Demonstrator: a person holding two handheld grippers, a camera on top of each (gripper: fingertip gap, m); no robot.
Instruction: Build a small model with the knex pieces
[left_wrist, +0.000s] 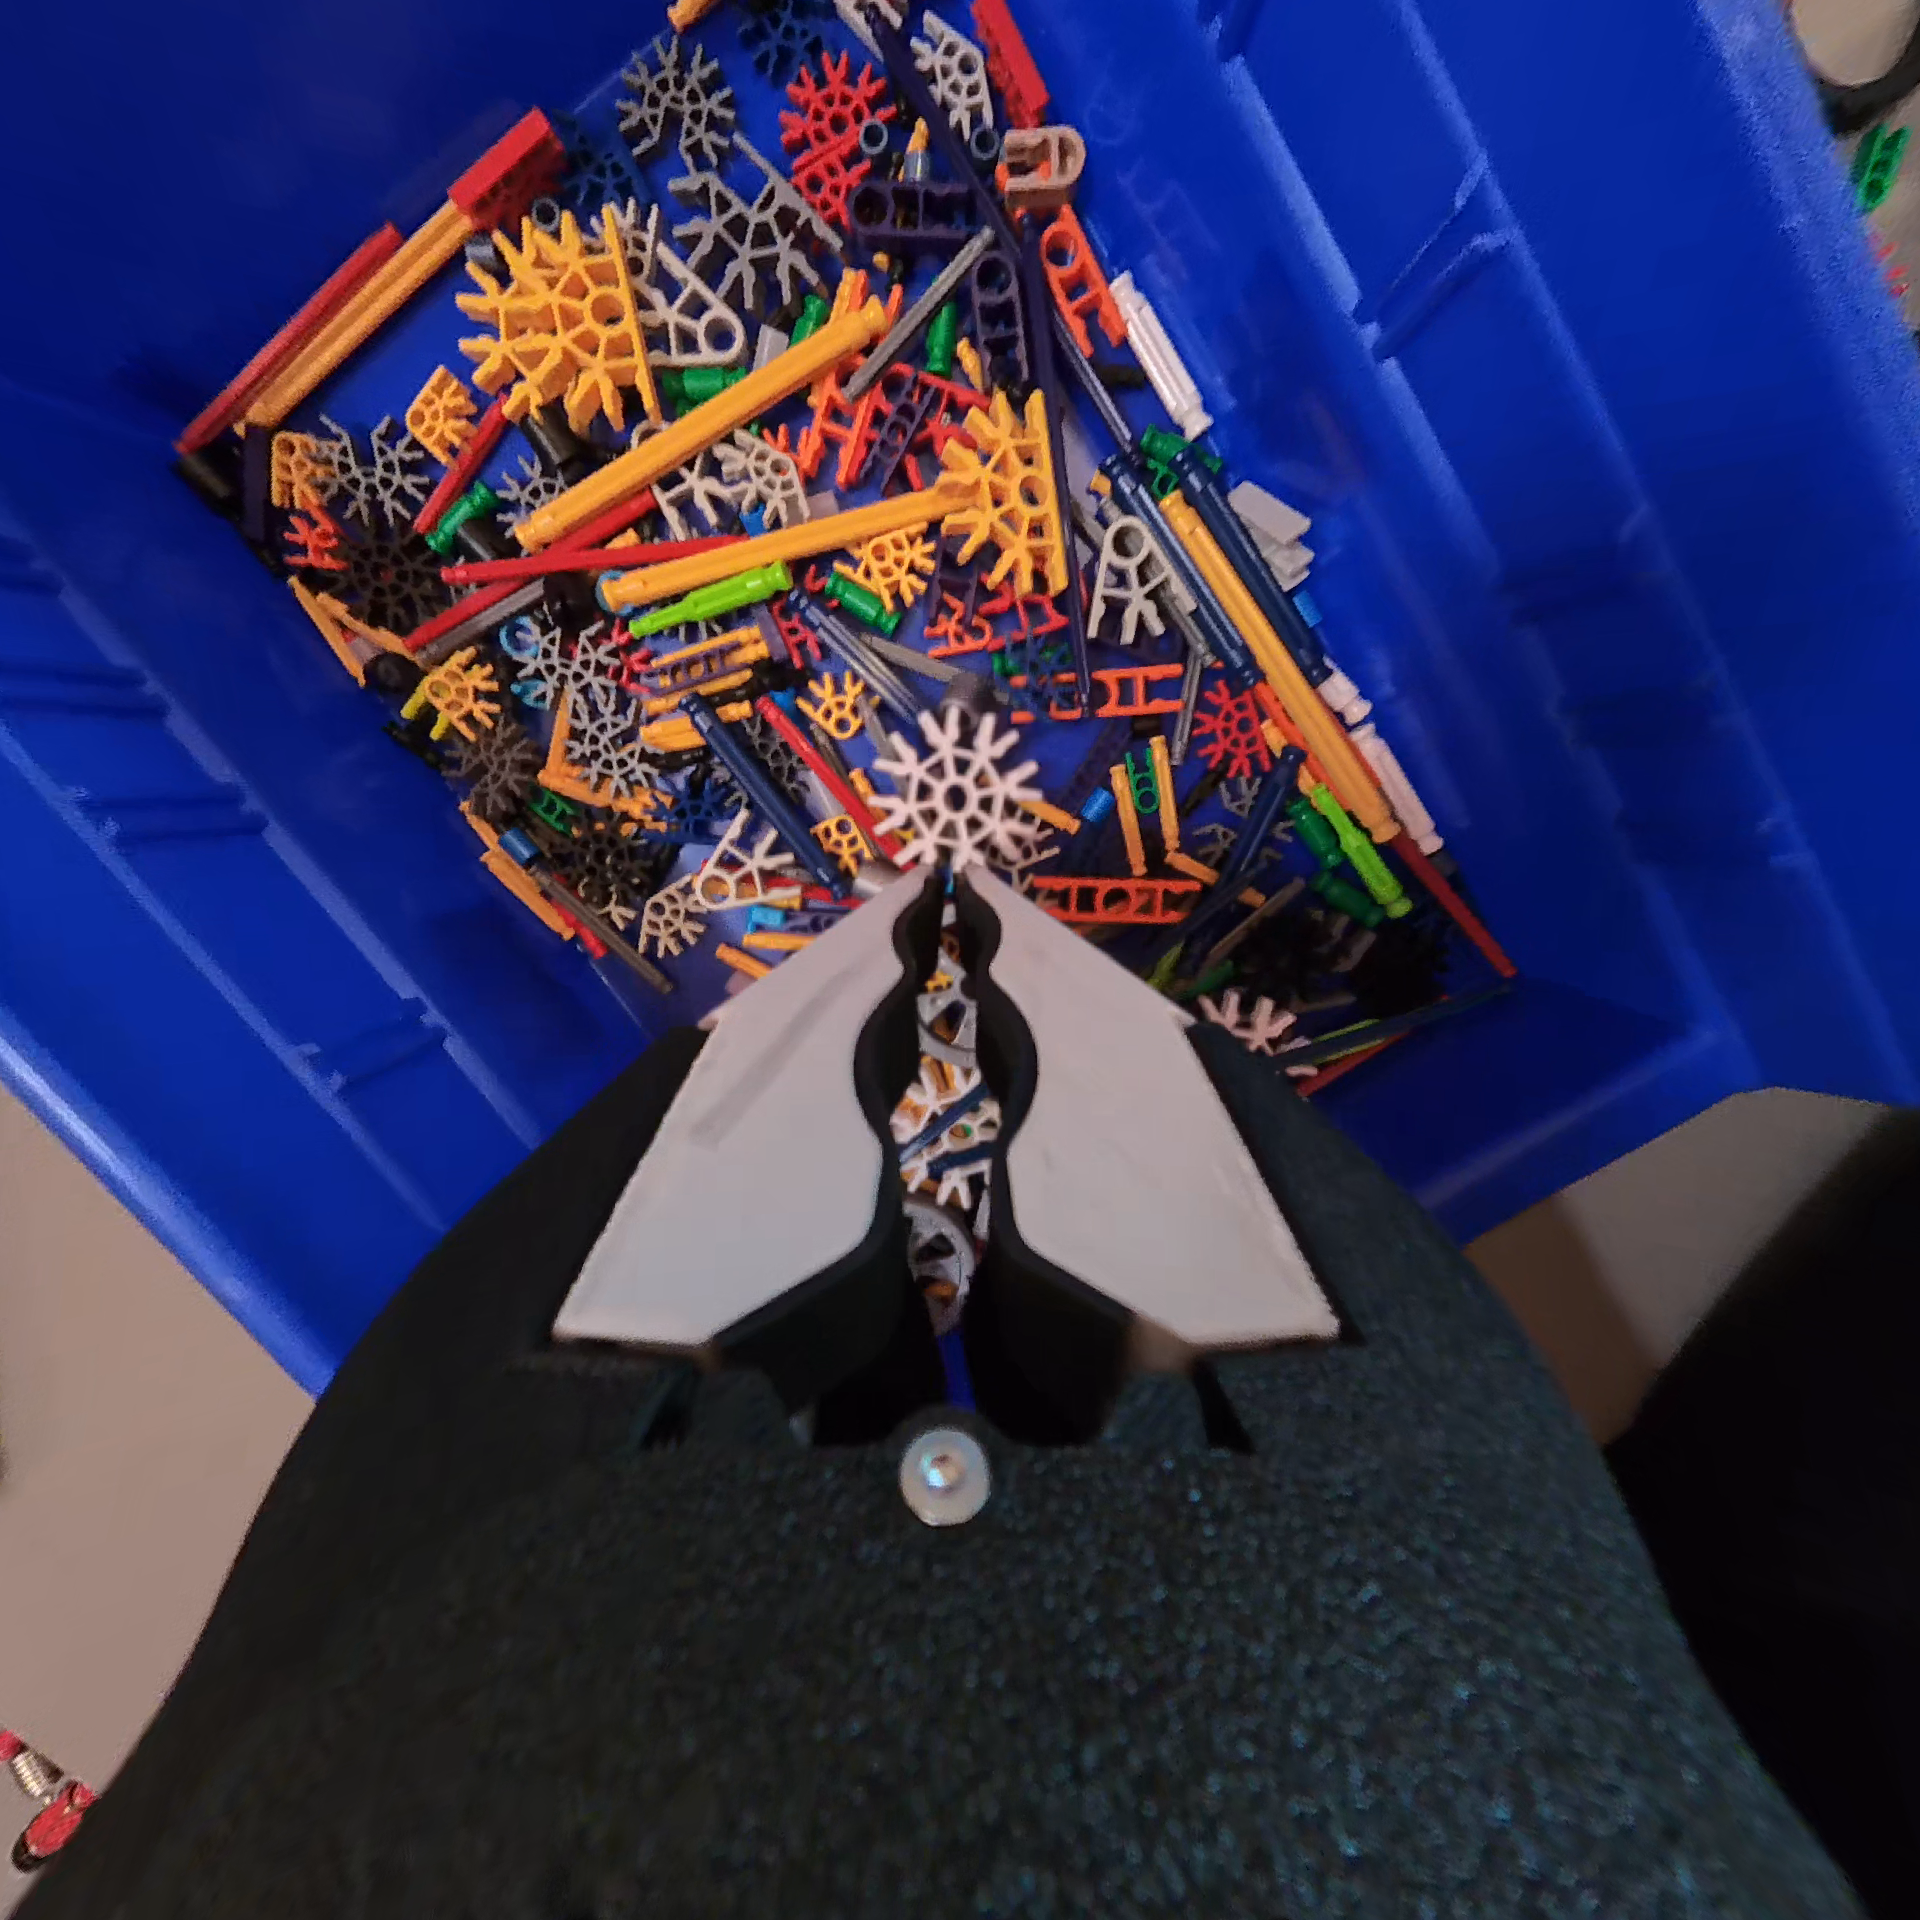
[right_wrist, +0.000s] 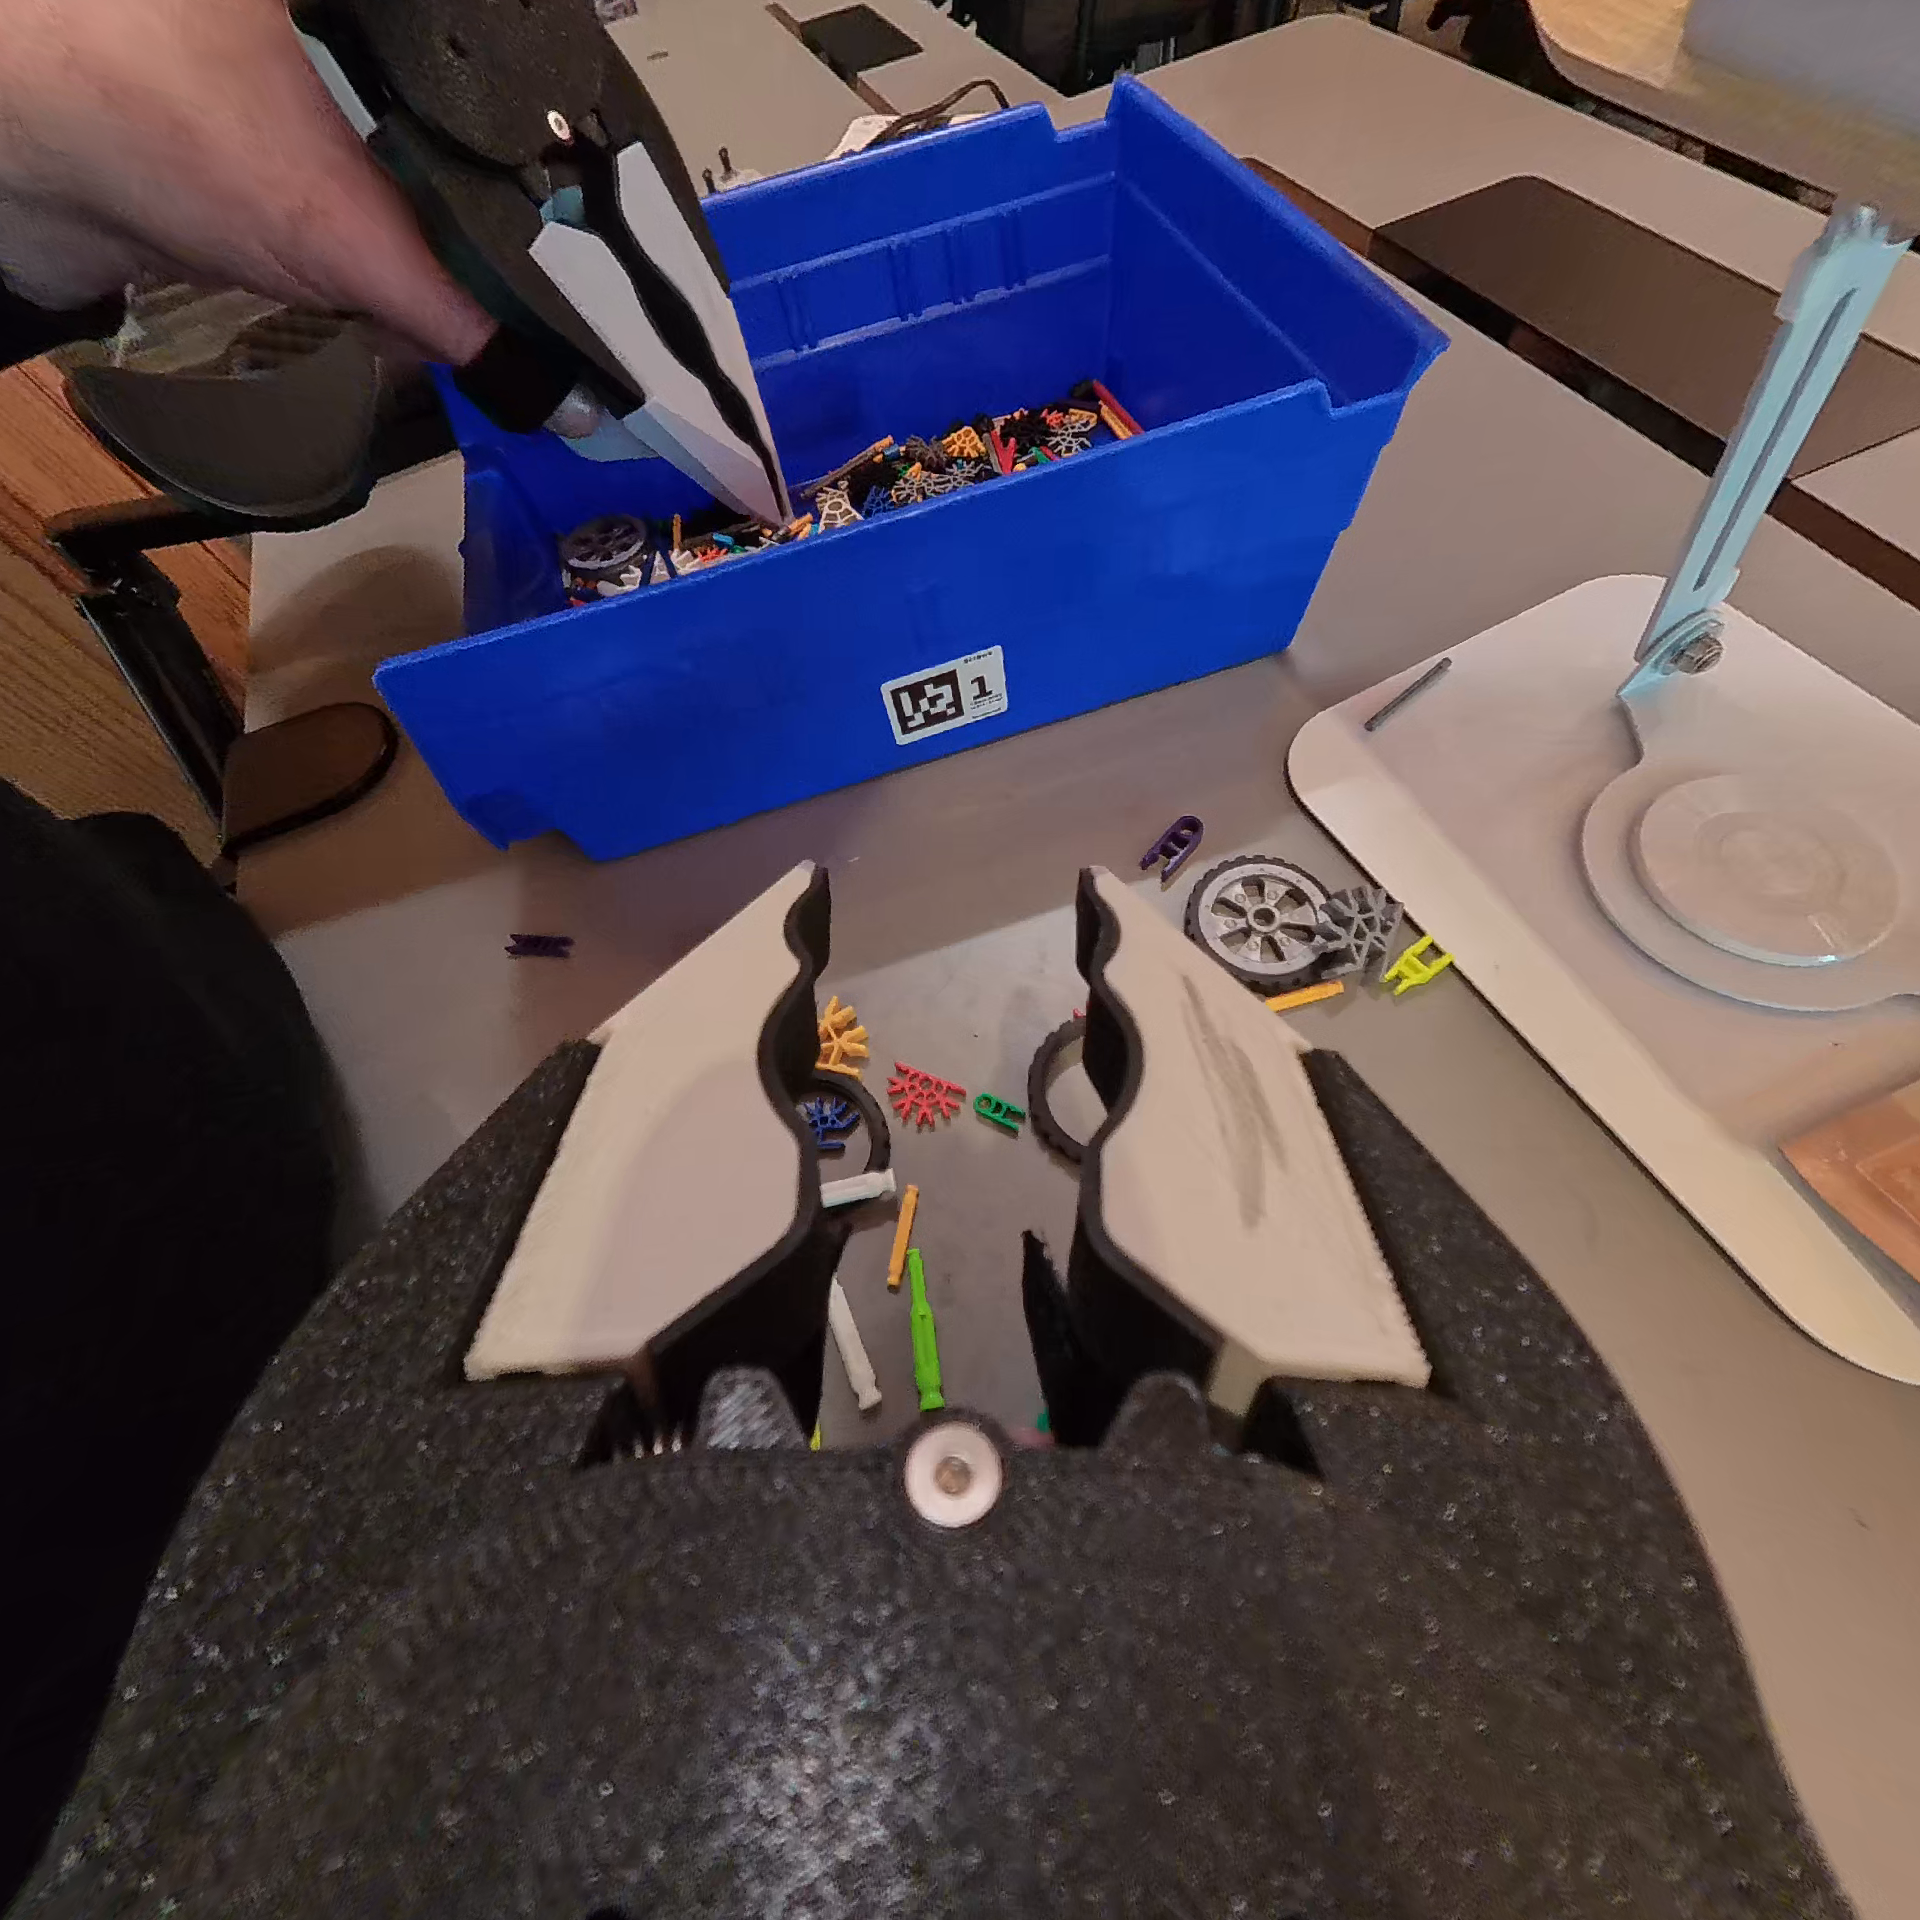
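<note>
Left gripper (left_wrist: 948, 883) jaws clenched on white snowflake piece (left_wrist: 956, 795) in blue bin (left_wrist: 1558, 520); right gripper (right_wrist: 951, 904) released above tabletop (right_wrist: 987, 831), wheel (right_wrist: 1257, 925) at 2 o'clock.

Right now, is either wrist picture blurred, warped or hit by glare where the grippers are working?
Left wrist view: pieces in the blue bin are sharp, the left gripper body near the lens is soft, and the bin walls bow from the wide lens. Right wrist view: the hand is smeared, the table pieces are crisp, and there is mild sheen on the white tray.
</note>
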